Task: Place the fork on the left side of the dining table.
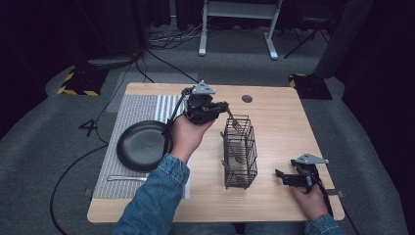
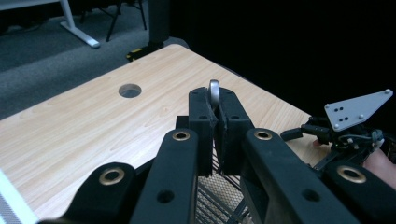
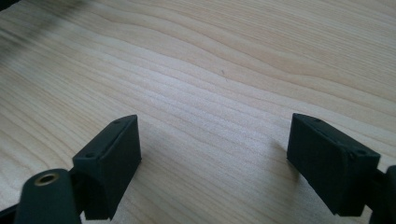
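**Gripper status: fork held over wire caddy**

Left gripper [image 1: 226,108] is clamped tight on the handle of a fork [image 1: 234,121], above the far end of the wire caddy [image 1: 240,152], which stands upright near the middle of the worktop [image 1: 274,112]. In the left gripper view, the rounded metal end of the handle [image 2: 214,91] protrudes just past the closed jaws, and the caddy mesh is visible directly below them.

Items from left to right on the worktop: a striped placemat [image 1: 132,110] along the left edge carries a dark round plate [image 1: 142,145]; another piece of cutlery [image 1: 126,178] lies on the mat near the front edge; then the caddy; then the right gripper [image 1: 280,175] near the front right corner. Its jaws stand wide apart with nothing between them, low over bare wood in the right gripper view.

Recommended procedure for the current step, judged as placing the fork in the caddy: centre the tines over one compartment, clear of the rim wires. Bring the handle closer to vertical, lower until the tines are inside, then release.

Orientation: the fork's long axis runs on a slant, handle end up and toward the left in the jaws, tines down and toward the right, at the caddy's far top rim.
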The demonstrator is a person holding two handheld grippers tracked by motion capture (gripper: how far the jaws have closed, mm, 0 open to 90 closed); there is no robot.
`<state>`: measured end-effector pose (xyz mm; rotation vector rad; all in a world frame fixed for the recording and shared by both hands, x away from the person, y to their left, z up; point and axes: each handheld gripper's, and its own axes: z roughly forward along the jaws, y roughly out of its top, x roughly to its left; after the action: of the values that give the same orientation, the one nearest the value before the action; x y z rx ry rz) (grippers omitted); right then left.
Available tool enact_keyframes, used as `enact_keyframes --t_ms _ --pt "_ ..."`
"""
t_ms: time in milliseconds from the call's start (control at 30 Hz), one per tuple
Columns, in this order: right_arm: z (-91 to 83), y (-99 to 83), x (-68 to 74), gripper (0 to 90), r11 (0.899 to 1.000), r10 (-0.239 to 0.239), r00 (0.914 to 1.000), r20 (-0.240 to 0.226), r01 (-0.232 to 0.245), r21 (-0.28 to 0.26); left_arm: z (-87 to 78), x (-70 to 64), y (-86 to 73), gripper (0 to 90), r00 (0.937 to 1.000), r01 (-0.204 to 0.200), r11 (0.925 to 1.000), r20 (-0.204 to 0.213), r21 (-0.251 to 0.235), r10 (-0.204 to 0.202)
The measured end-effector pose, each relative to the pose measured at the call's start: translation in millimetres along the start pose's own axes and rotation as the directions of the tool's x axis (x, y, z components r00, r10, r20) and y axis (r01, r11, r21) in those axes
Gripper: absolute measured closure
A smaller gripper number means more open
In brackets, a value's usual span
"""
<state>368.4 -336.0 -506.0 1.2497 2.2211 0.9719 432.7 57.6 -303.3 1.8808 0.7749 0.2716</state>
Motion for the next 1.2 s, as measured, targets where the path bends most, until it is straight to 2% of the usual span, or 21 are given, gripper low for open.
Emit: enact_keyframes --t_ms 200,433,600,933,1200 --pt "0.0 0.0 0.0 17.6 1.000 0.000 1.0000 0.000 0.000 0.000 -20.0 1.5 6.1 86.4 0.9999 0.014 0.9995 -0.005 -0.029 -0.014" --pt "0.0 0.0 0.0 17.6 1.000 0.000 1.0000 -0.001 0.000 0.000 -39.7 5.1 14.8 86.3 0.9996 0.008 0.9989 -0.028 -0.047 -0.009" --pt "0.0 0.0 0.0 17.6 1.000 0.000 1.0000 -0.001 0.000 0.000 -50.1 8.6 19.0 86.4 0.9994 0.016 0.9977 -0.031 -0.066 -0.018" --pt "0.0 0.0 0.0 17.6 1.000 0.000 1.0000 -0.001 0.000 0.000 -75.0 22.0 26.1 86.4 0.9979 0.050 0.9937 -0.036 -0.101 -0.053" --pt "0.0 0.0 -0.1 17.6 1.000 0.000 1.0000 -0.001 0.000 0.000 -93.6 37.9 28.3 86.3 0.9948 0.068 0.9905 -0.067 -0.120 -0.076"
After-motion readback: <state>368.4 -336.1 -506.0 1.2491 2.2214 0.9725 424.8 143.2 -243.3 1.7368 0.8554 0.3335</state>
